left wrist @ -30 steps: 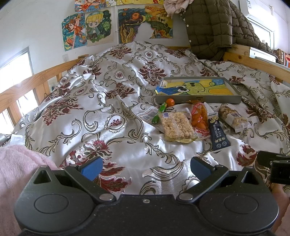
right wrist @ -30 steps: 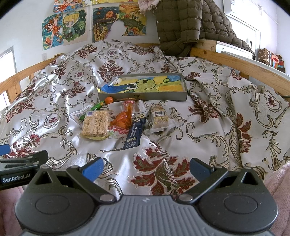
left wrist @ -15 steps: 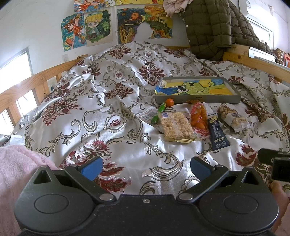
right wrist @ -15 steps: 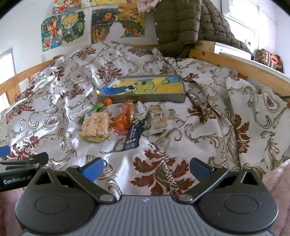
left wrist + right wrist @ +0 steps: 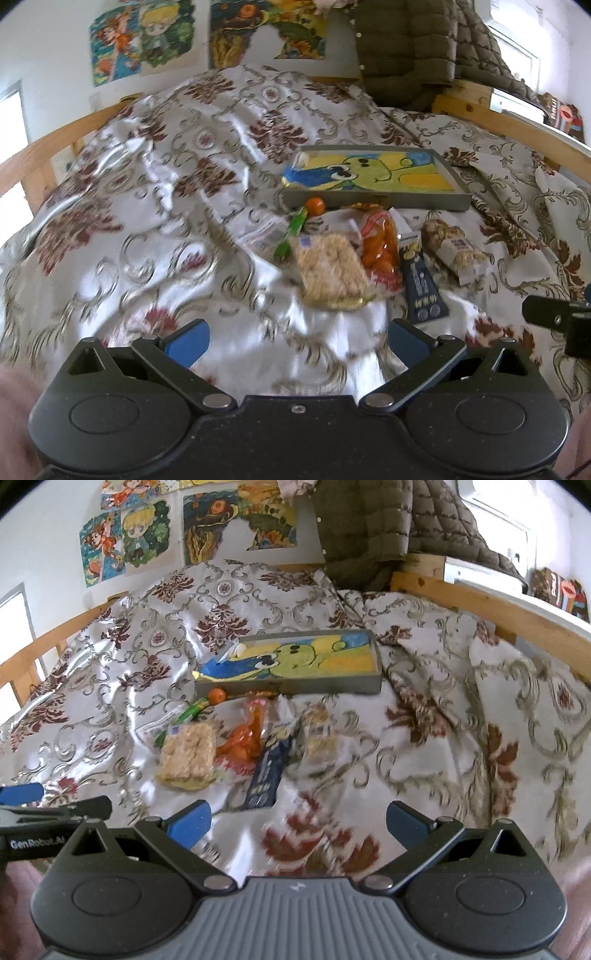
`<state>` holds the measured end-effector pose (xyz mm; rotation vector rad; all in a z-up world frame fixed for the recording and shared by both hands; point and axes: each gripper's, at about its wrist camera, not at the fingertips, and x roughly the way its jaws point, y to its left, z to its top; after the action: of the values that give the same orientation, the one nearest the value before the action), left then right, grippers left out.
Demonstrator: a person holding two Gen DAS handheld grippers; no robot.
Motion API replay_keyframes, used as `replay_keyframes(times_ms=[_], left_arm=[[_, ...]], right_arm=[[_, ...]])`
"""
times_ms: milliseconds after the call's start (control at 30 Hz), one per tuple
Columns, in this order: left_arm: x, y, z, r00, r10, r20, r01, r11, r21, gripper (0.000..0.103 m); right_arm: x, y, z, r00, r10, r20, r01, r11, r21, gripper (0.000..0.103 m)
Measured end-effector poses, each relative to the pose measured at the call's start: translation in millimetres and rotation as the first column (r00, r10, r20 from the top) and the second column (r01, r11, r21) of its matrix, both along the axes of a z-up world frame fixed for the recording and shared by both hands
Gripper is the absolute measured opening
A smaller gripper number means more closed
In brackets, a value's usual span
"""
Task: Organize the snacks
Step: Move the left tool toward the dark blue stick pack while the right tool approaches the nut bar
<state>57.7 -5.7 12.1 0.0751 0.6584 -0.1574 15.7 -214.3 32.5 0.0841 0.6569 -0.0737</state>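
Several snacks lie in a pile on the bed: a square rice cracker pack, an orange bag, a dark blue packet, a cereal bar, a green stick and a small orange ball. A grey tray with a cartoon picture inside lies just behind them. My left gripper and my right gripper are both open and empty, short of the pile.
The bed has a silky flowered cover and wooden rails on both sides. A quilted jacket hangs at the head. My right gripper also shows at the right edge of the left wrist view.
Both grippers have moved forward towards the snack pile, which looks nearer and larger now. Both stay open and empty.
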Motion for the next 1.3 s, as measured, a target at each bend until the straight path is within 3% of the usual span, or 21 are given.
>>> replay_keyframes(times_ms=[267,400,500,600,667,800,933,1067,1300], left_arm=[[43.6,-25.7,-8.6,0.99,-0.14,-0.014,0.14,0.989,0.041,0.102],[60.9,-45.7,-10.5,0.972,-0.236,-0.012,0.236,0.97,0.064,0.102],[75.7,-61.1,-15.2,0.955,-0.295,-0.017,0.295,0.954,0.059,0.102],[90.7,-76.5,-26.2,0.949,-0.313,-0.026,0.313,0.949,0.029,0.102],[99.7,-84.3,-35.2,0.953,-0.302,-0.024,0.302,0.953,-0.004,0.102],[105.5,-96.9,-50.6,0.945,-0.326,-0.017,0.323,0.942,-0.089,0.102],[106.0,-104.9,-61.0,0.922,-0.385,-0.028,0.38,0.918,-0.114,0.102],[111.1,-106.8,-69.9,0.904,-0.426,-0.039,0.418,0.899,-0.133,0.102],[133.3,-97.1,-87.1,0.907,-0.394,-0.151,0.344,0.898,-0.276,0.092]], right_arm=[[47.6,-22.3,5.1,0.999,0.032,0.039,-0.03,0.998,-0.059,0.103],[70.2,-37.2,3.1,0.991,0.112,0.071,-0.112,0.994,-0.003,0.103],[85.7,-41.5,1.9,0.986,0.146,0.083,-0.14,0.987,-0.076,0.103],[104.7,-42.0,-6.5,0.983,0.175,0.064,-0.16,0.969,-0.189,0.103],[115.1,-43.9,-13.3,0.987,0.155,0.043,-0.142,0.966,-0.218,0.103],[129.5,-58.0,-20.9,0.986,0.162,0.036,-0.153,0.971,-0.183,0.103],[142.7,-77.7,-24.1,0.986,0.159,0.043,-0.149,0.973,-0.174,0.103],[154.0,-89.2,-31.3,0.988,0.155,0.017,-0.153,0.985,-0.074,0.103],[159.9,-64.8,-50.6,0.973,0.222,-0.057,-0.228,0.967,-0.117,0.102]])
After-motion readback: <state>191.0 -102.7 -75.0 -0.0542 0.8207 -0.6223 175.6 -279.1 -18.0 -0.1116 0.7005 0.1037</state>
